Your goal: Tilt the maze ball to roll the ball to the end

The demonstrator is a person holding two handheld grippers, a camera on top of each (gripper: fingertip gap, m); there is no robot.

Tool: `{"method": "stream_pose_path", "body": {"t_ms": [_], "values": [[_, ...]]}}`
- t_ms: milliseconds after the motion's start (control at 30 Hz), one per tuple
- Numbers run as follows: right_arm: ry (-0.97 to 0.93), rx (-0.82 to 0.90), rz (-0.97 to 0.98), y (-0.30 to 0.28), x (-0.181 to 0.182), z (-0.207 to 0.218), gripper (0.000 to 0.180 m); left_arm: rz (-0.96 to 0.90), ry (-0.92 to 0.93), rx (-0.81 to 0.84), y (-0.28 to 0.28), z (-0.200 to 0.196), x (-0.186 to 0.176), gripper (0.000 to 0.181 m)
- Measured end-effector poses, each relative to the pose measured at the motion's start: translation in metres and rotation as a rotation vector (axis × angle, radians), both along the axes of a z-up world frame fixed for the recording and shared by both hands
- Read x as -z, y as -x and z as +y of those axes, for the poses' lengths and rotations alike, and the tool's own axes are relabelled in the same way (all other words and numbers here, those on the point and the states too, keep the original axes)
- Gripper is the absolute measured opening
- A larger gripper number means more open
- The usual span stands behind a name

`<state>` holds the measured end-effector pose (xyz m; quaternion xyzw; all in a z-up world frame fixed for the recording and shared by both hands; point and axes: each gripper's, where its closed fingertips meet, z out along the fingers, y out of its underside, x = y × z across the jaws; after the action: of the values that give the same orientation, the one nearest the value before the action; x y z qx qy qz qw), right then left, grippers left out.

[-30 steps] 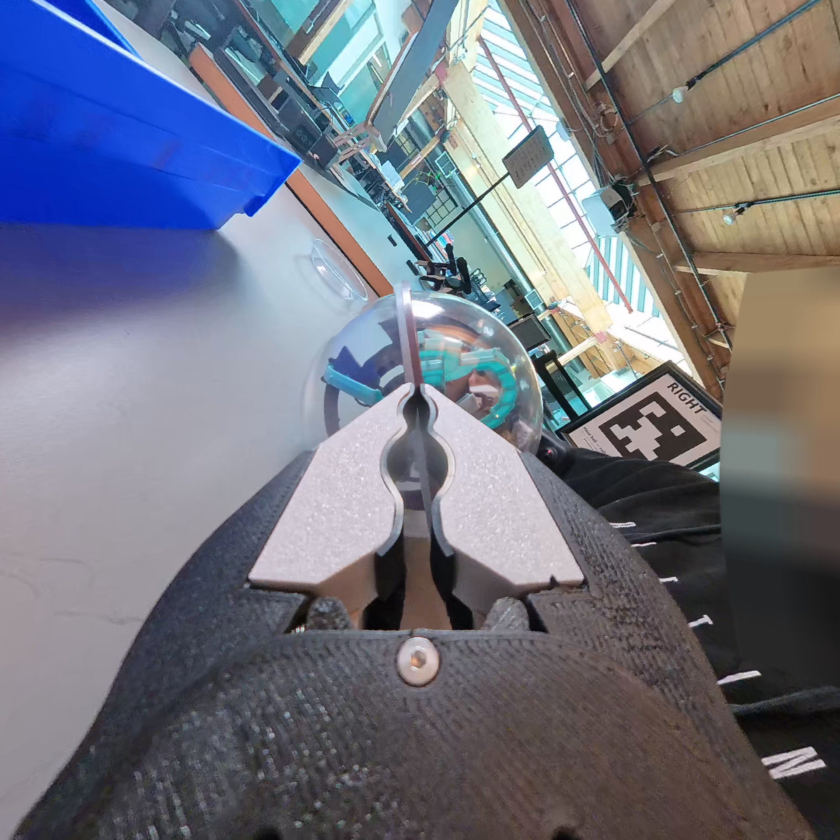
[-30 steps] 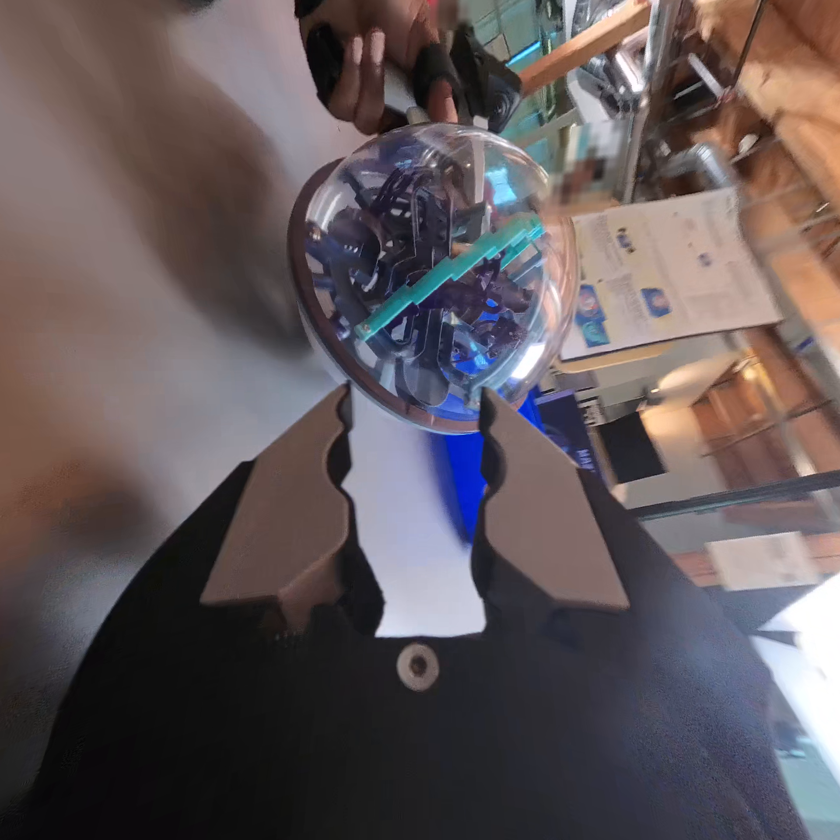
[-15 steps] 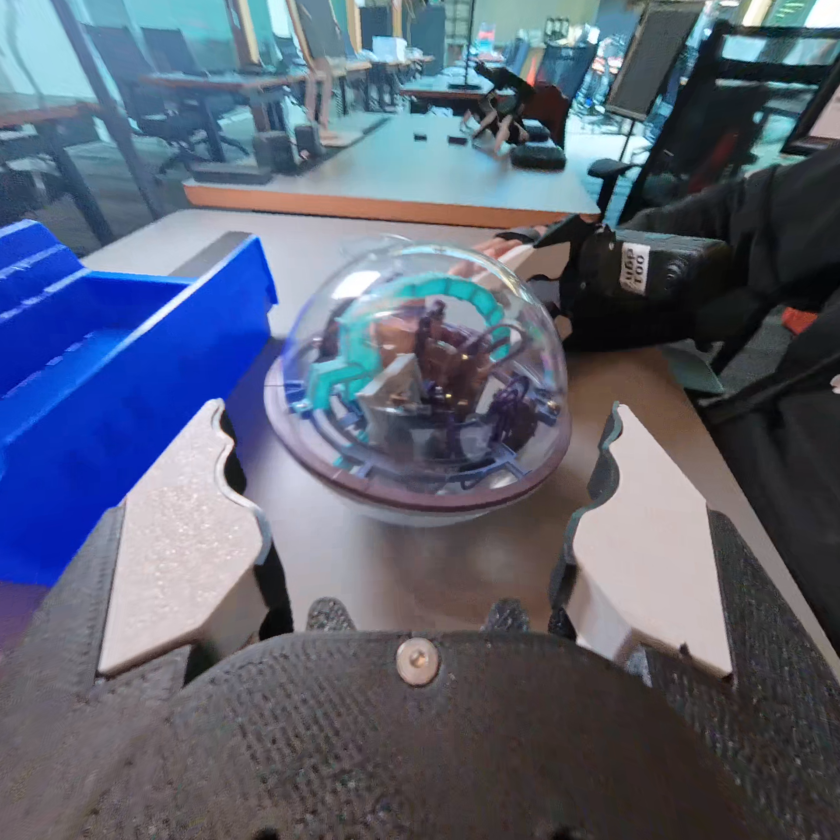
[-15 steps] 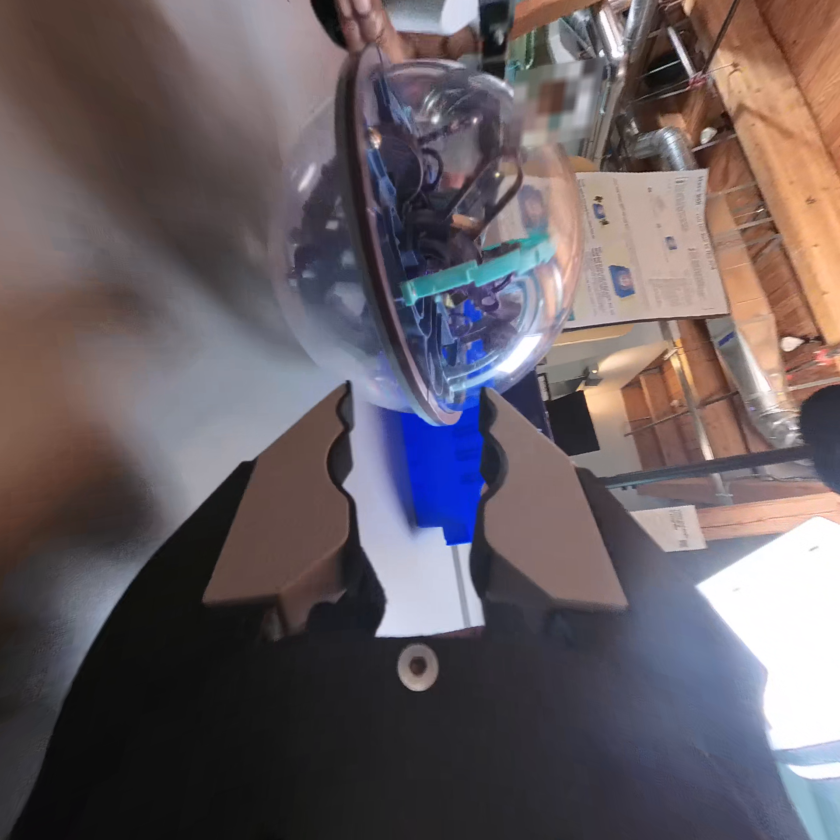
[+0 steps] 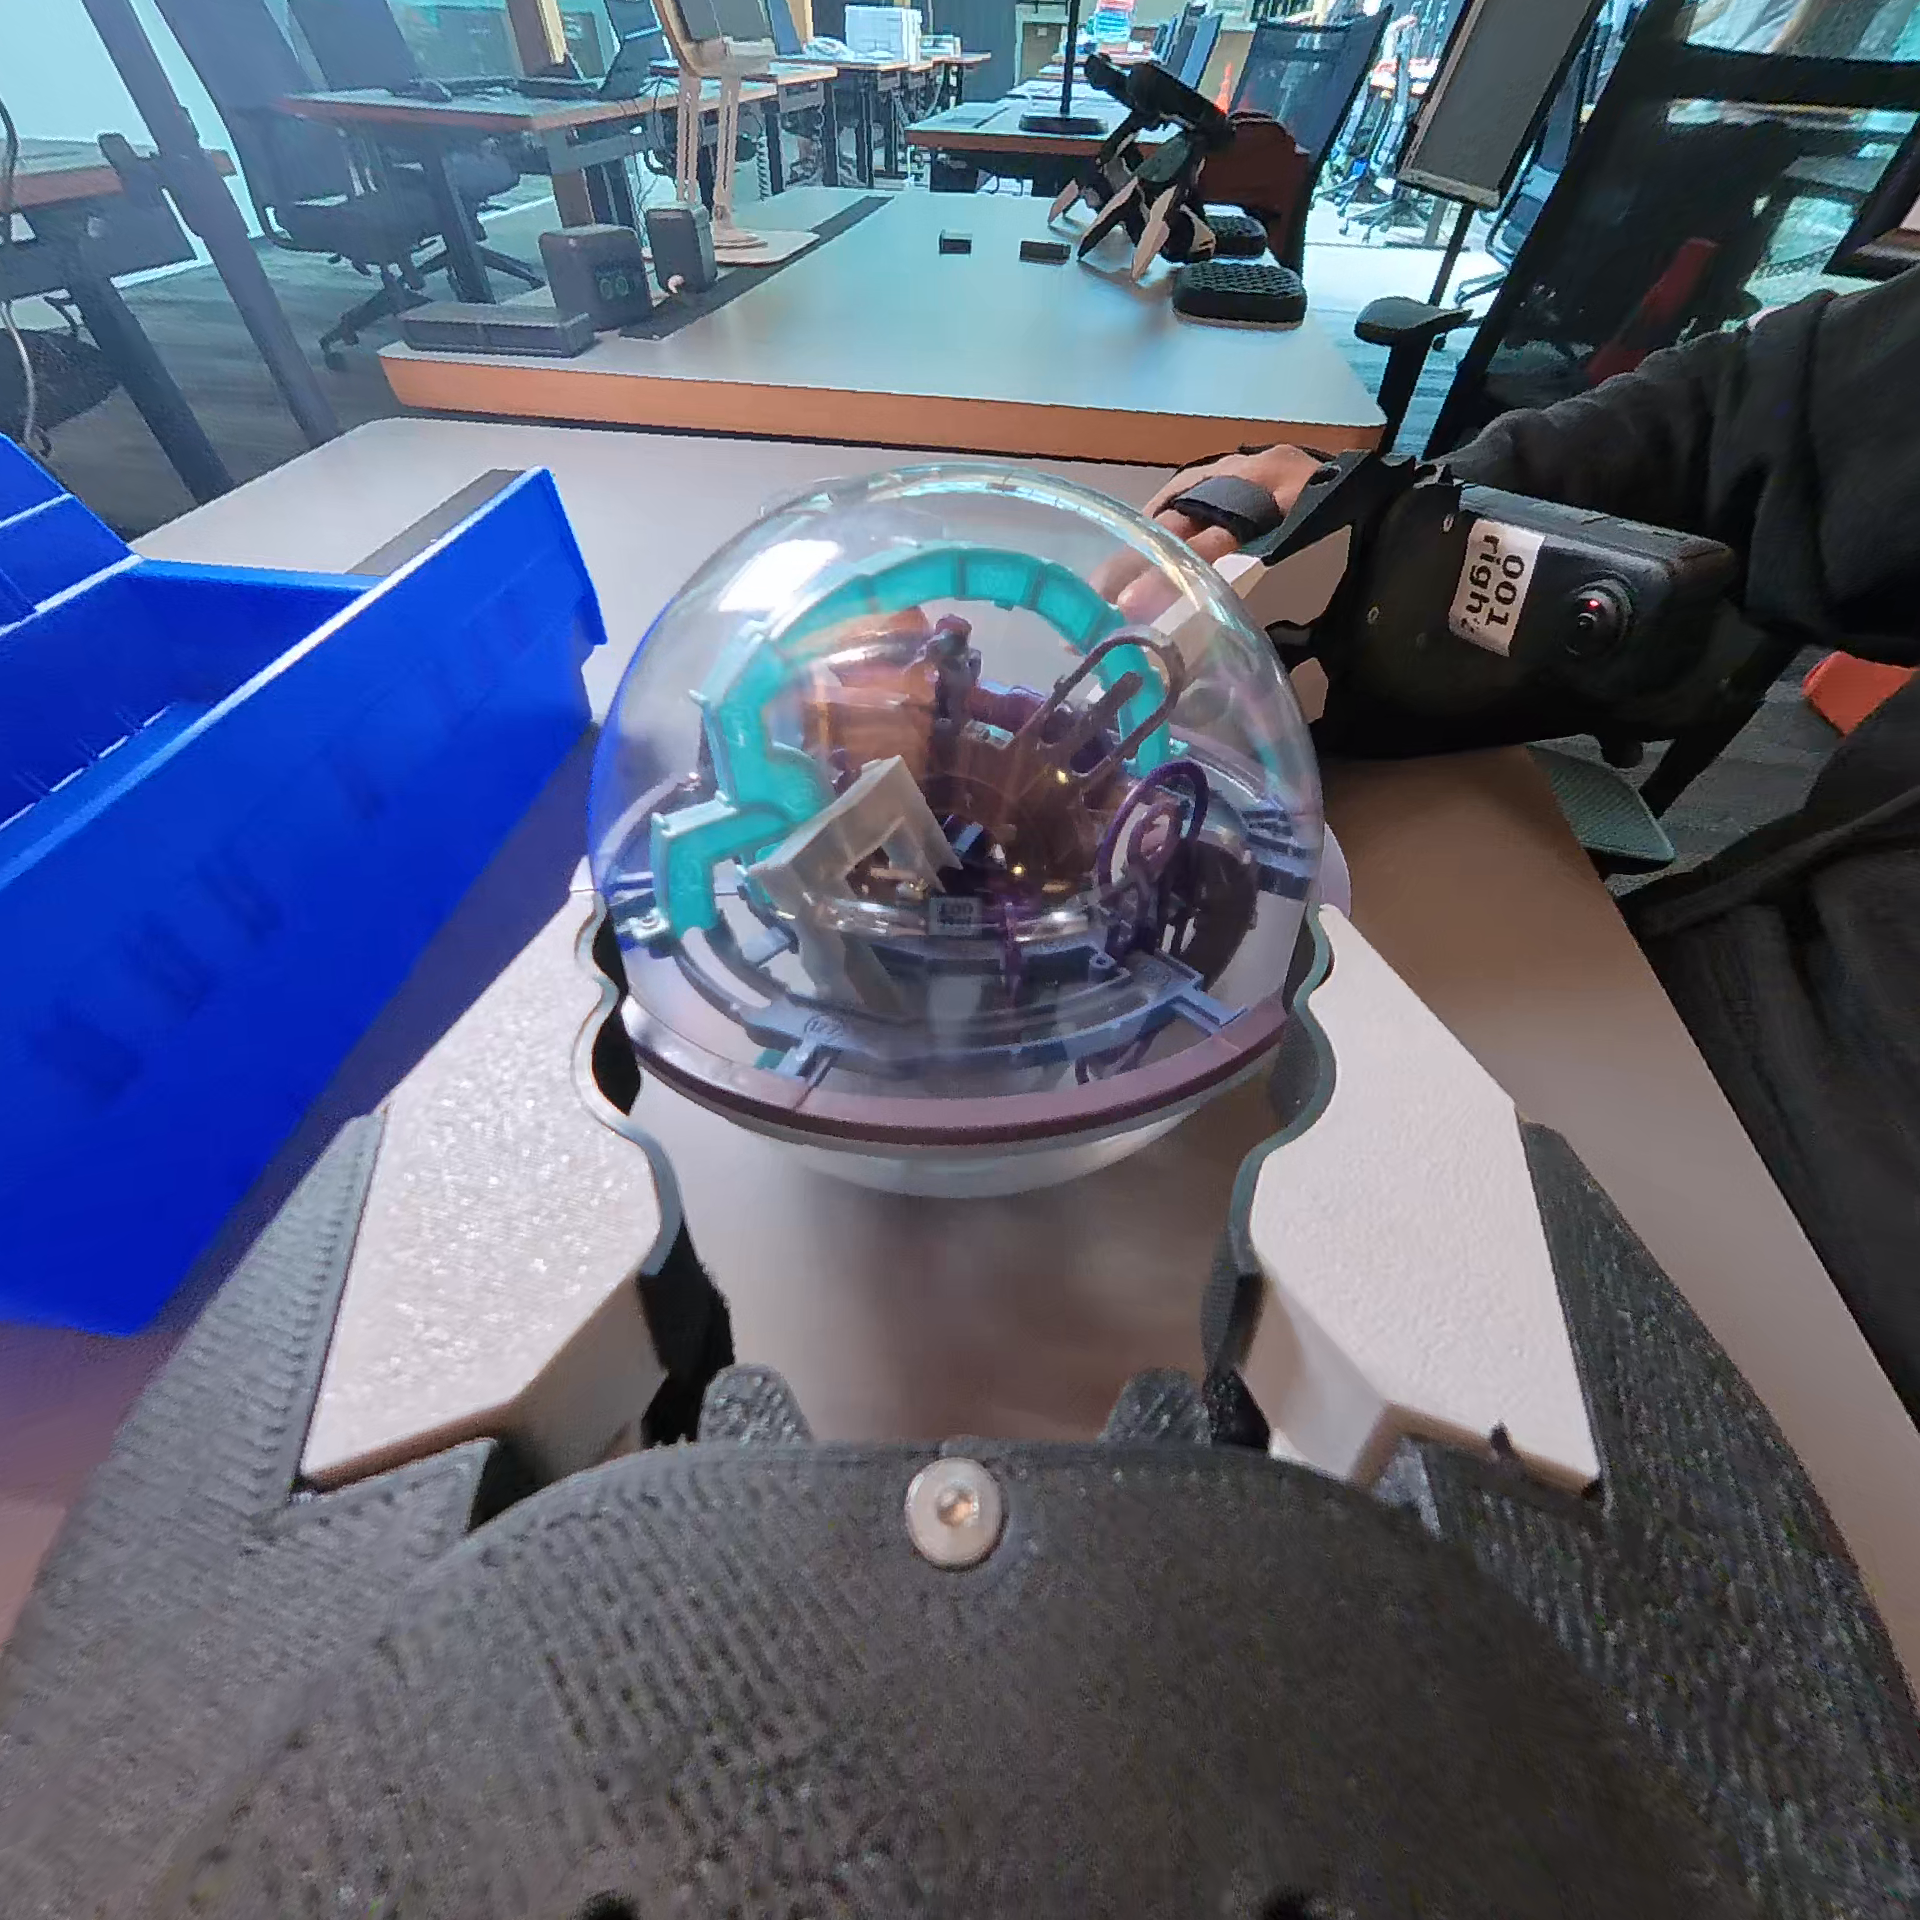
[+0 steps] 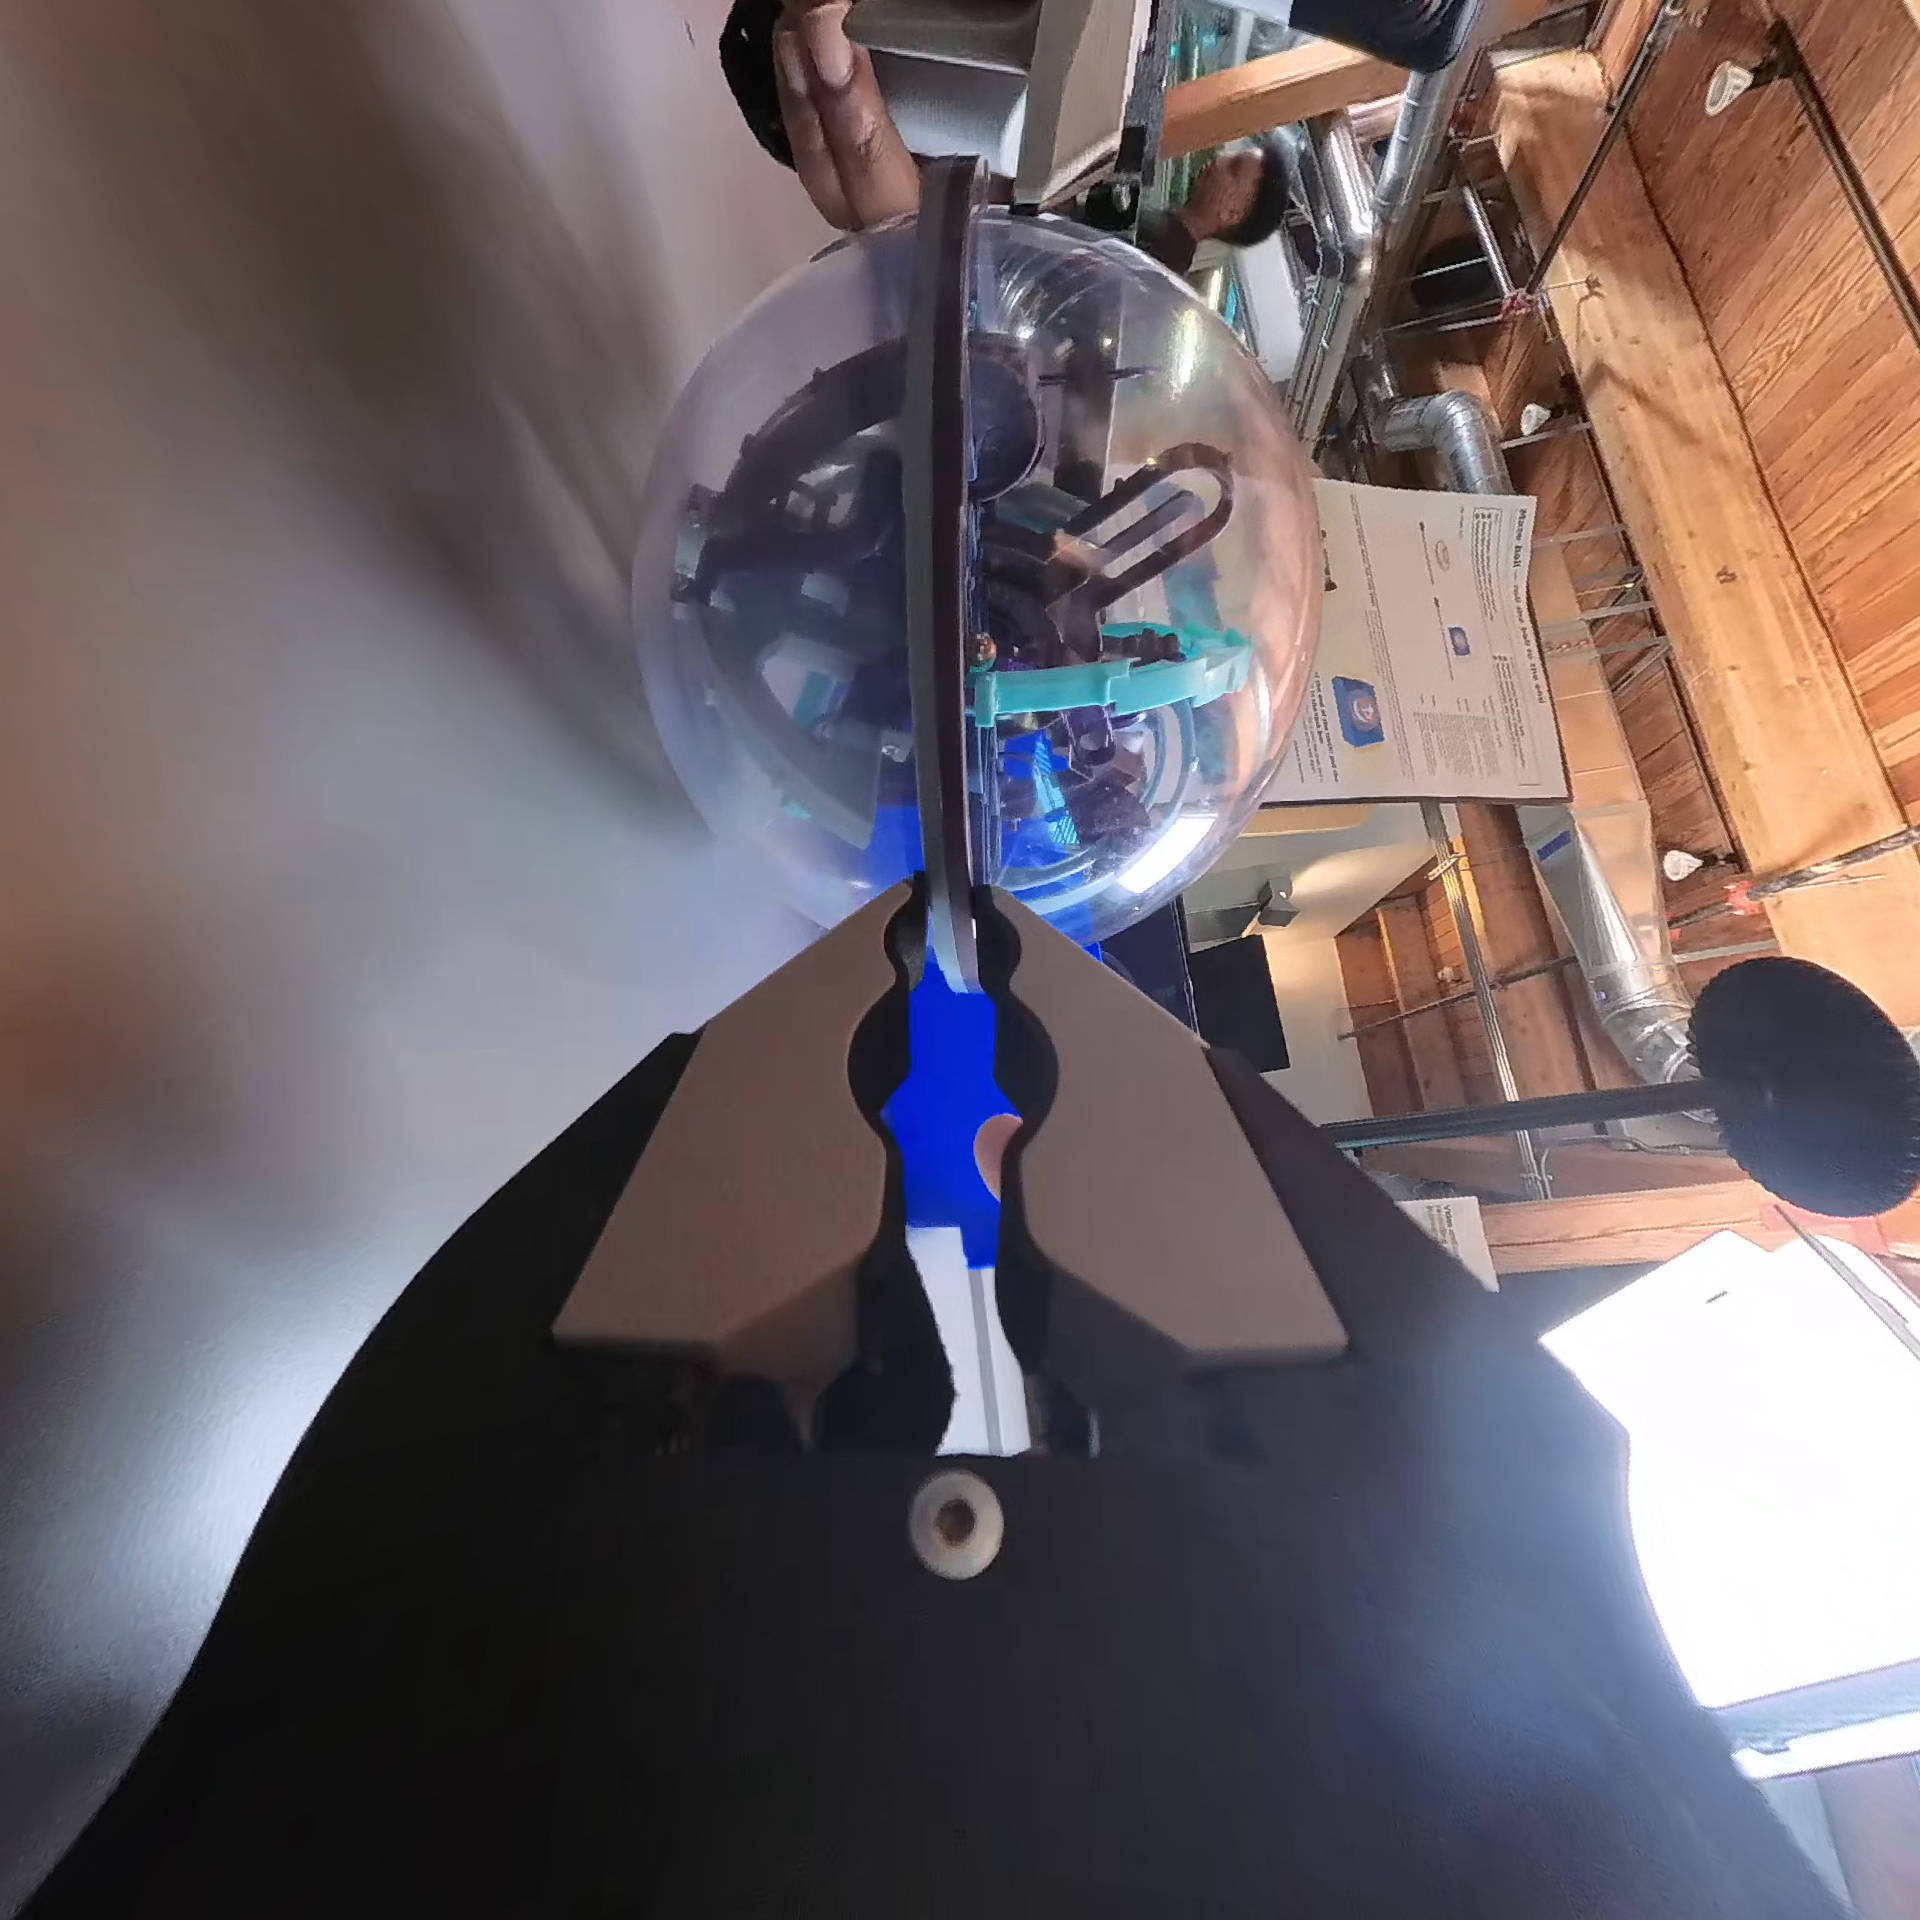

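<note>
In the left wrist view, the maze ball (image 5: 951, 831) sits low over the grey table (image 5: 1455, 935), between the tips of the left gripper (image 5: 951, 997). The two pale fingers (image 5: 488, 1174) stand wide apart, flanking the ball at its dark equator ring; whether they touch the shell cannot be told, so this gripper is spread, not clamped. The ring lies level, the clear dome on top, with a teal track, a grey ramp and purple loops inside. The small rolling ball inside cannot be picked out. A blue bin (image 5: 239, 831) stands just to the left of the maze ball. Behind the maze ball on the right, the right gripper (image 5: 1226, 582) reaches in from a hand in a black sleeve, its tips hidden behind the dome.

In the right wrist view, the scene is rolled onto its side. The right gripper (image 6: 948, 914) has its fingers (image 6: 758, 1143) drawn close together, pinching the dark rim (image 6: 940, 520) of the maze ball (image 6: 1122, 582) edge-on between the tips. Blue of the bin (image 6: 940, 1101) shows through the gap between the fingers. Beyond the ball, at the top, part of the left gripper (image 6: 1060, 114) and the hand (image 6: 842, 114) holding it appear.
</note>
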<state>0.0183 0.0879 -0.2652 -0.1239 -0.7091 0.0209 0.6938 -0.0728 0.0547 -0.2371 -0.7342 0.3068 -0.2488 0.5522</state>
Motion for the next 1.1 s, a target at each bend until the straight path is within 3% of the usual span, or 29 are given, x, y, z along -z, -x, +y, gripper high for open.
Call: {"method": "stream_pose_path", "body": {"t_ms": [300,667,800,967,1100], "values": [[0.119,-0.030,-0.050,-0.002,0.007,-0.017,0.006,-0.032,0.071,0.016,-0.003,-0.009,-0.006,0.124],[0.651,-0.004,-0.255,-0.005,0.028,-0.041,0.007,-0.107,0.227,-0.007,-0.014,-0.001,-0.022,0.123],[0.735,-0.005,-0.305,-0.007,0.030,-0.056,0.004,-0.130,0.264,0.010,-0.021,0.007,-0.030,0.115],[0.815,-0.046,-0.365,-0.006,0.027,-0.076,0.004,-0.131,0.296,0.070,-0.029,0.017,-0.036,0.107],[0.869,-0.204,-0.502,-0.030,0.005,-0.091,0.007,-0.120,0.314,0.096,-0.032,0.023,-0.036,0.105]]}}
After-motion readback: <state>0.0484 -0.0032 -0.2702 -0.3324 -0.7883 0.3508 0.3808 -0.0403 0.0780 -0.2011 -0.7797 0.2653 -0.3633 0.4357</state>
